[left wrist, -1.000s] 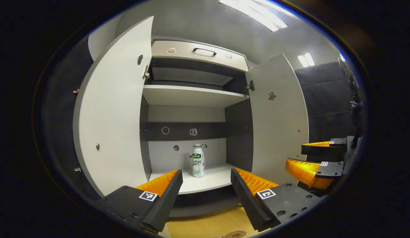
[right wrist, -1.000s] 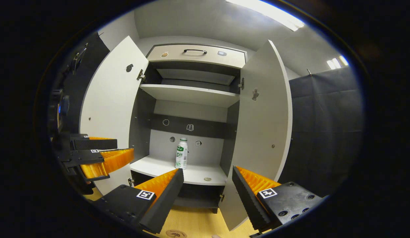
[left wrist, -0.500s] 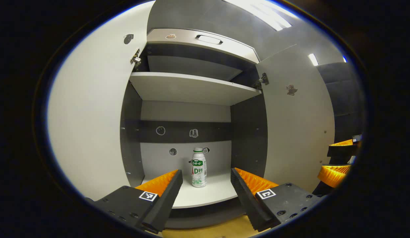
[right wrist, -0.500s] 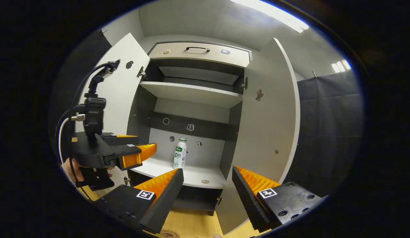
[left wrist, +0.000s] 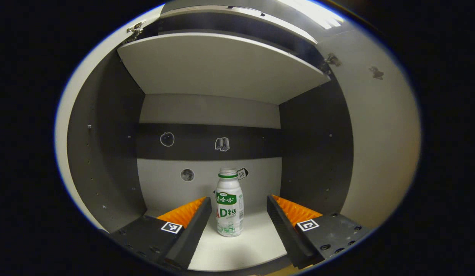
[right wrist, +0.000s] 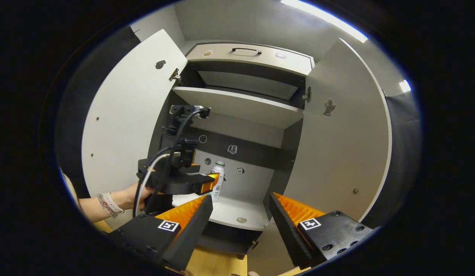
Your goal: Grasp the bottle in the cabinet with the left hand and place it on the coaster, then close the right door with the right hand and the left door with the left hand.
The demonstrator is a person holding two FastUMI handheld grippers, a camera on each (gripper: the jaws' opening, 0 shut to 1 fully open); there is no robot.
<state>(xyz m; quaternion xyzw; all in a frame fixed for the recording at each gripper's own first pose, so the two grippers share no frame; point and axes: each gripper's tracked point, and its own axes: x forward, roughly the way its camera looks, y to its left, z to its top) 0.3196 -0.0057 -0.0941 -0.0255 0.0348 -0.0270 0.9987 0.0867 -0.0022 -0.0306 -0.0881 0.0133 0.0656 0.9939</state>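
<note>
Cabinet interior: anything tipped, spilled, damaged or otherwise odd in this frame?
Nothing stands out. The bottle stands upright on the lower shelf, capped, with no spill around it. Both doors hang open, and the open left claw lines up on the bottle.

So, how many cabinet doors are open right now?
2. The left door is swung out at the left of the cabinet, and the right door is swung out at its right. Both stand wide open.
</note>
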